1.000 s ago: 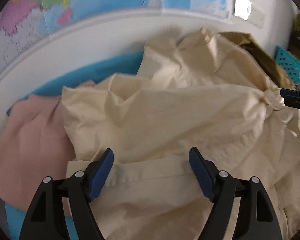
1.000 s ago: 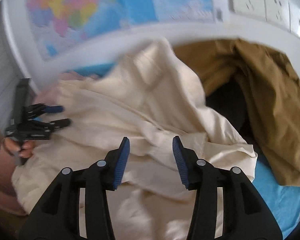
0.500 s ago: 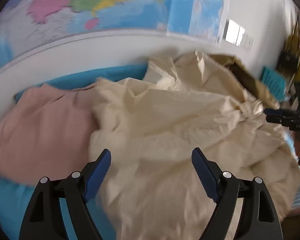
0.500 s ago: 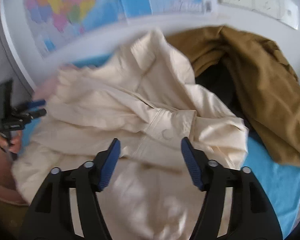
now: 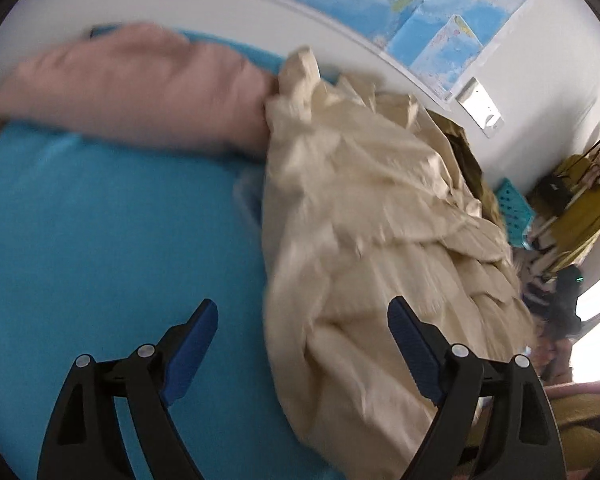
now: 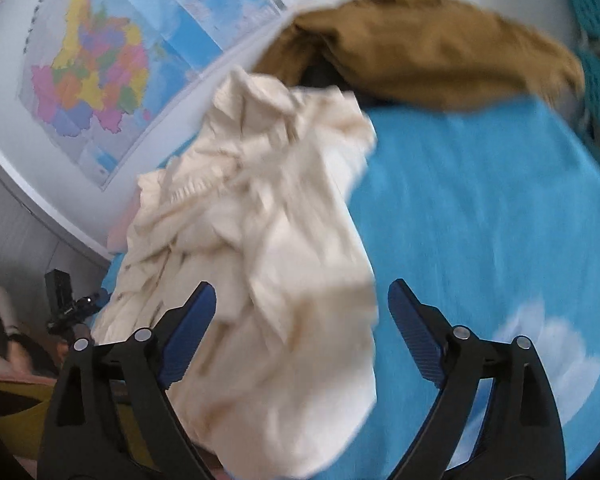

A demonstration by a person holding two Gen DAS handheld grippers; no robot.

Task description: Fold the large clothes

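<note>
A crumpled cream garment (image 5: 364,240) lies in a long heap on the blue sheet (image 5: 112,240). In the left wrist view my left gripper (image 5: 302,344) hovers over the heap's left edge, its jaws wide and still opening, pressing on nothing. In the right wrist view the cream garment (image 6: 260,240) lies under my right gripper (image 6: 302,320). Its jaws are opening wide and the pads stay clear of the cloth. The left gripper (image 6: 86,306) shows small at the far left there, held by a hand.
A pink garment (image 5: 132,88) lies at the back left by the wall. A mustard-brown garment (image 6: 420,48) lies at the back right with something dark under it. A map (image 6: 100,80) covers the wall. A teal basket (image 5: 512,208) stands beyond the bed.
Both grippers let go of the cream garment and swung apart, left one leftward and right one rightward, each rolling. The right jaws opened much wider. The garment dropped into a narrower heap.
</note>
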